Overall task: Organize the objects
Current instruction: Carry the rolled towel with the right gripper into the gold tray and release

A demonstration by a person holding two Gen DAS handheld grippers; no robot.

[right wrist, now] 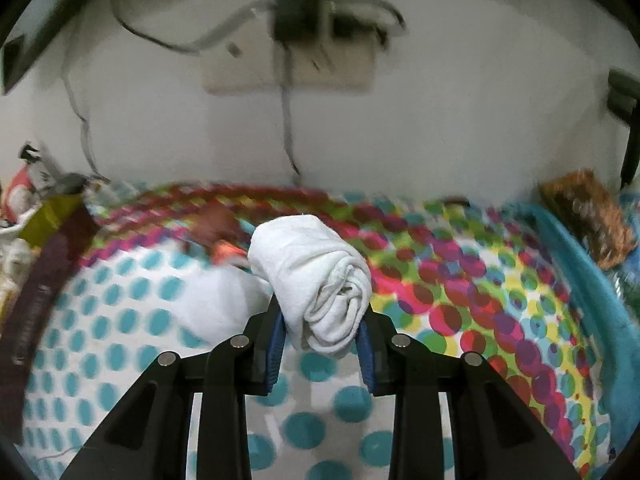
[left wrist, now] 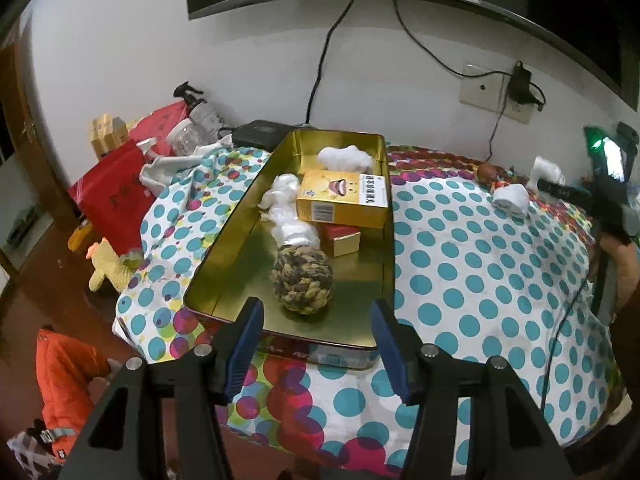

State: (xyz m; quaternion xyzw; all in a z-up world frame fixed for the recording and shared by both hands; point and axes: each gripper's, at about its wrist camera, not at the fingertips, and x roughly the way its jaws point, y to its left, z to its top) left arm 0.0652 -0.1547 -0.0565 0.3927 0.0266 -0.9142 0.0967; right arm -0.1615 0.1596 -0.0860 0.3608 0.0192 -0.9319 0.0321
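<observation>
A gold tin (left wrist: 224, 264) lies open on the polka-dot cloth (left wrist: 480, 264). Inside it sit a braided rope ball (left wrist: 301, 282), a yellow box (left wrist: 343, 199), a small red and gold box (left wrist: 341, 238), a white plastic wrap (left wrist: 286, 208) and a white wad (left wrist: 346, 159). My left gripper (left wrist: 318, 322) hovers open over the tin's near rim, holding nothing. My right gripper (right wrist: 322, 326) is shut on a rolled white cloth (right wrist: 316, 280), lifted above the table. In the left wrist view that same rolled cloth (left wrist: 510, 199) shows at the far right, in the right gripper (left wrist: 532, 188).
Red bags (left wrist: 116, 196), a spray bottle (left wrist: 196, 120) and a small carton (left wrist: 106, 134) crowd the table's left end. A yellow toy (left wrist: 106, 266) and an orange jacket (left wrist: 66, 376) lie on the floor. A blue basket (right wrist: 596, 292) stands at the right. Wall socket (left wrist: 492, 92) and cables behind.
</observation>
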